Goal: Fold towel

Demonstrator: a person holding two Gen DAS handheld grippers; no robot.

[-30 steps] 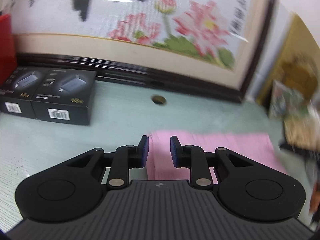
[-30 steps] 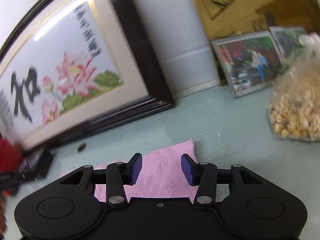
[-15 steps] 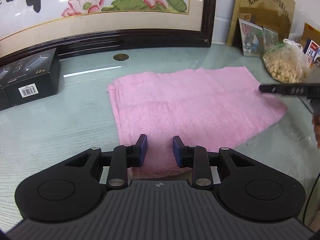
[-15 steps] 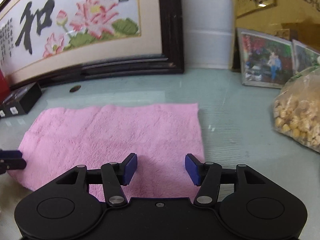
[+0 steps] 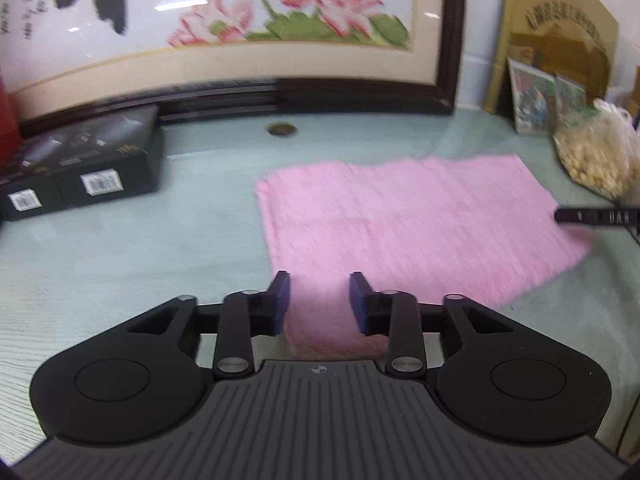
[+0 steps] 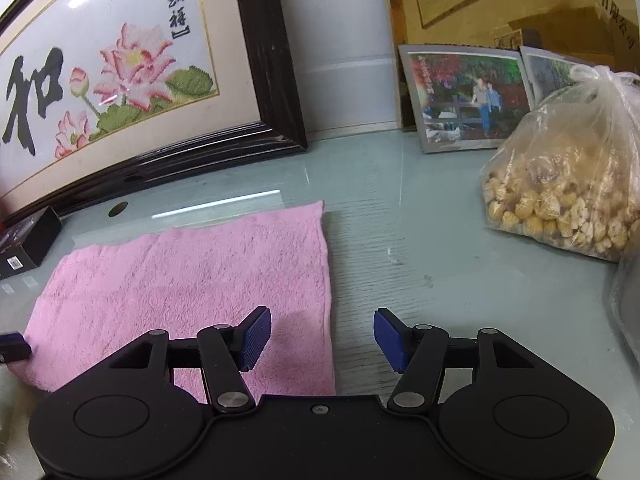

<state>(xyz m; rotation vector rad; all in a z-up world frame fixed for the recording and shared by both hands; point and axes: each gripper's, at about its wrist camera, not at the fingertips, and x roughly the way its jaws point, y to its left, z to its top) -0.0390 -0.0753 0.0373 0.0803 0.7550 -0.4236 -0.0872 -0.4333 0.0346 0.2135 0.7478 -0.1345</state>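
A pink towel [image 5: 408, 220] lies flat on the pale green glass tabletop; it also shows in the right wrist view [image 6: 192, 280]. My left gripper [image 5: 318, 300] is open and empty, just above the towel's near left corner. My right gripper [image 6: 322, 336] is open and empty, straddling the towel's near right edge, left finger over the towel and right finger over bare table. The right gripper's tip [image 5: 596, 216] shows at the towel's right edge in the left wrist view. The left gripper's tip [image 6: 14, 348] shows at the towel's left corner in the right wrist view.
A large framed lotus embroidery [image 5: 240, 32] leans against the back wall. Two black boxes [image 5: 80, 168] sit at the left. A plastic bag of yellowish snacks [image 6: 568, 184] and framed photos [image 6: 468, 96] stand at the right. A small round hole [image 5: 282, 130] is in the tabletop.
Both grippers have come down closer to the towel's near corners. The right gripper has opened wider and shifted right to the towel's edge. The towel has not moved.
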